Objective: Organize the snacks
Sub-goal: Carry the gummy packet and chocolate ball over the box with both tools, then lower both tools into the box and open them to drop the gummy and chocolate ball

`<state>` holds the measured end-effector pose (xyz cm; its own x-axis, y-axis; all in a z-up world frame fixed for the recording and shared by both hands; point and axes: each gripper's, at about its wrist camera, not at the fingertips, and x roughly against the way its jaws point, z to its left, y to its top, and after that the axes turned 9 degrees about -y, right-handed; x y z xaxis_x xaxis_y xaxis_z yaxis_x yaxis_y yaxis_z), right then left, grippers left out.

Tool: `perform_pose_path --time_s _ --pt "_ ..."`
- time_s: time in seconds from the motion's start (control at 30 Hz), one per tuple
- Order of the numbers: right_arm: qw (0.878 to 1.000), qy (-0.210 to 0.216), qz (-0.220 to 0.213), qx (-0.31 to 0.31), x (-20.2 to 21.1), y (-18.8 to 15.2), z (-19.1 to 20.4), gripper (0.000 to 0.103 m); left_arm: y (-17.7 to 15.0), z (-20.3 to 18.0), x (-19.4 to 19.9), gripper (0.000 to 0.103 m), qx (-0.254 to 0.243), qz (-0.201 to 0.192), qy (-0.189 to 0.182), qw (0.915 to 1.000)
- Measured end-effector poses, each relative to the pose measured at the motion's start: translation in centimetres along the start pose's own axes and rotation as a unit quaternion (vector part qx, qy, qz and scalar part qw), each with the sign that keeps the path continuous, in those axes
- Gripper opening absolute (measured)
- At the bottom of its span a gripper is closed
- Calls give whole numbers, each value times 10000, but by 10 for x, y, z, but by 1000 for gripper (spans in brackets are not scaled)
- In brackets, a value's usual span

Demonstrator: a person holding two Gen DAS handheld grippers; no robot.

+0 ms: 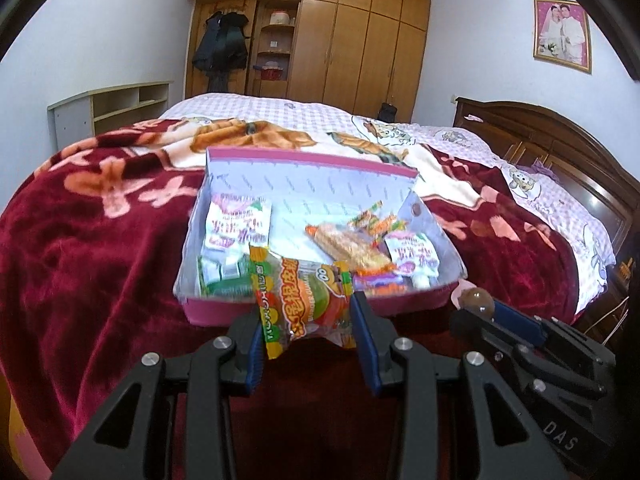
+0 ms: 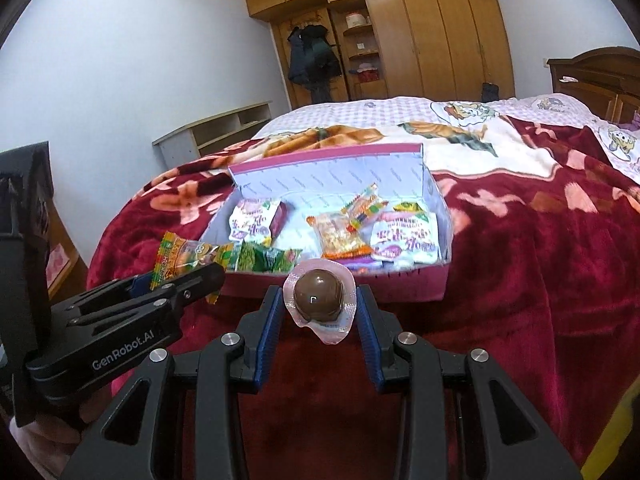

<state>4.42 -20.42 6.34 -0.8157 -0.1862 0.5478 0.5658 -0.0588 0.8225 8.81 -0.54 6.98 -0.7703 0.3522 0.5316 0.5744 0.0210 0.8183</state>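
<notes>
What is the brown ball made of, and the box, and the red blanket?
The brown ball looks like glossy chocolate, sealed in clear plastic. The box seems to be thin cardboard, folded at the corners. The red blanket looks like soft plush fleece with a velvety sheen.

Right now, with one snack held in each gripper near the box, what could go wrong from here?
1. The left gripper pinches the burger gummy packet by its loose, crinkly wrapper, so the packet may slip out.
2. The right gripper holds the chocolate ball by its thin plastic rim; it could pop free and roll on the blanket.
3. The box sits on soft bedding, so a push on its near wall may tip it.
</notes>
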Motion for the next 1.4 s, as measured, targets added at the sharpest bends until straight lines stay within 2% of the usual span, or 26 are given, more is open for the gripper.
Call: perform_pose_path --time_s 0.43,0.73,1.07,1.3,1.33,1.4 --pt "9999 60 -35 147 -38 38 4 38 41 9 -43 40 -146 -20 60 9999" --pt "9996 -17 -73 255 -72 65 5 38 60 19 -81 41 -170 118 202 9996" --pt "9996 -161 223 118 -114 73 -8 38 61 30 -124 41 -31 504 315 9982" --pt "9989 -258 365 100 -130 69 -15 38 57 35 -136 41 -10 628 467 9969" --pt "9989 -268 382 93 -132 69 -16 38 57 35 -137 42 -15 626 470 9969" --pt "9986 -251 452 67 -136 68 -18 38 57 35 -137 53 -9 637 462 9969"
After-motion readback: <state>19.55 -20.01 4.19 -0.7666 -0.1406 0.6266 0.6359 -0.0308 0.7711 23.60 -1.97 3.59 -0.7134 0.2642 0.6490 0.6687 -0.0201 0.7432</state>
